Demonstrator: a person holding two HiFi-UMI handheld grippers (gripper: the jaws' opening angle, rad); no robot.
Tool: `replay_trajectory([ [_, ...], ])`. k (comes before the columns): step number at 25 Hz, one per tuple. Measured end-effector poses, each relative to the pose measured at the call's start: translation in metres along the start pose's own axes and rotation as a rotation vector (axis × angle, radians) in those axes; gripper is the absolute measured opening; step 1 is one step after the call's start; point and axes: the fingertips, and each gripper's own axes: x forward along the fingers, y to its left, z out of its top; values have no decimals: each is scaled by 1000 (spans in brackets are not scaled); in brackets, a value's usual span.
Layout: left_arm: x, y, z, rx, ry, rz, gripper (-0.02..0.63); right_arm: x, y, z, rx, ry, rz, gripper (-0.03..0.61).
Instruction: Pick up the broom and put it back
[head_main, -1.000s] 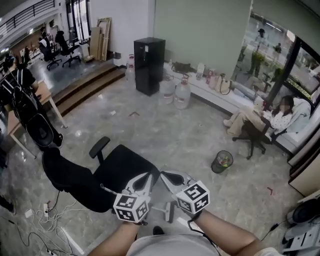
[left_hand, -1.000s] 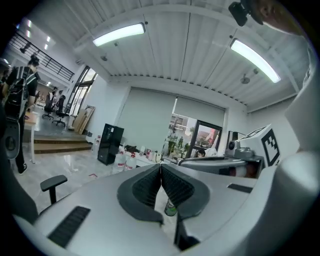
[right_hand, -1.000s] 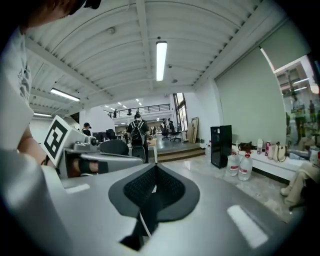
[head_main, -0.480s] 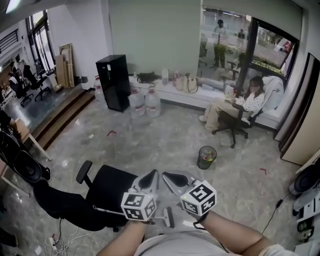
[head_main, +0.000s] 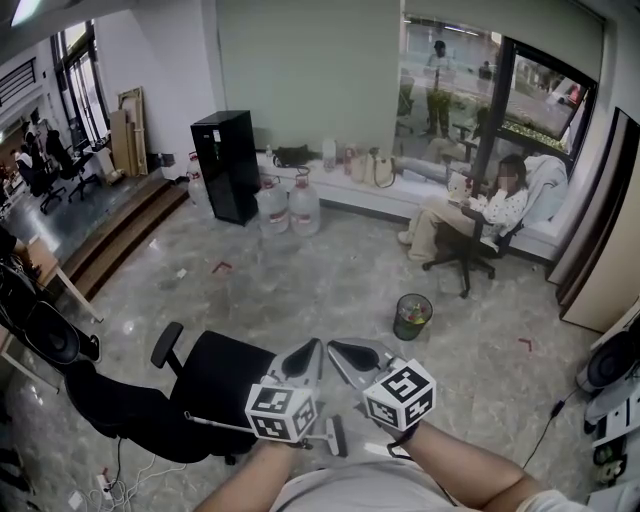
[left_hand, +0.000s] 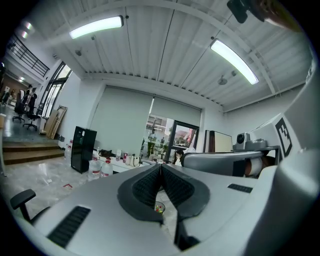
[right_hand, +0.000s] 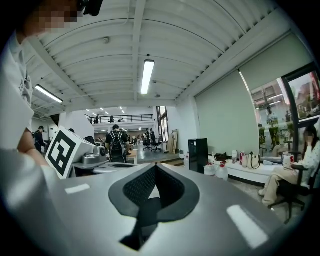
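An open office hall with a polished grey stone floor (head_main: 330, 280), a pale wall at 12 o'clock and glazing at 1 to 2 o'clock.

At 9 to 10 o'clock, wooden steps (head_main: 120, 240) rise to a raised work area. At 8 o'clock a black office chair (head_main: 215, 375) stands reclined. At 11 o'clock a black cabinet (head_main: 225, 165) stands with water bottles (head_main: 290, 205) just beside it.

The left gripper (head_main: 308, 350) is held at 6 o'clock, close to the body and pointing roughly level. Its fingers (left_hand: 150, 187) are fully closed, pad against pad, with nothing between them. The right gripper (head_main: 336, 350) is just beside it. Its fingers (right_hand: 137, 187) are also pressed together and empty.

The broom cannot be identified with certainty in any view. A thin pale rod (head_main: 215, 423) lies low at 7 o'clock, running from the chair under the left gripper toward a short dark bar (head_main: 337, 435). This may be its handle and head.

A waste bin (head_main: 412, 315) stands on the floor at 4 o'clock from centre. A seated person (head_main: 470, 215) occupies a chair at 2 o'clock by the window.

Handling, as a judgement: a broom is light, with a stiff, smooth handle and a soft head. The handle may twist or slide in closed fingers. Grip the handle, not the bristles, nearer the head where it balances. The second gripper, placed higher up, steadies the long end.
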Motion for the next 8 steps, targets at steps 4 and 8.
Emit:
replay_trajectory([
  [4,-1,7,-2,-10,1,7,8,6,3,0,0,-2,8,2],
  [8,-2,10,-1,-14,-2,11,8,9,3,0,1,-2,11,2],
])
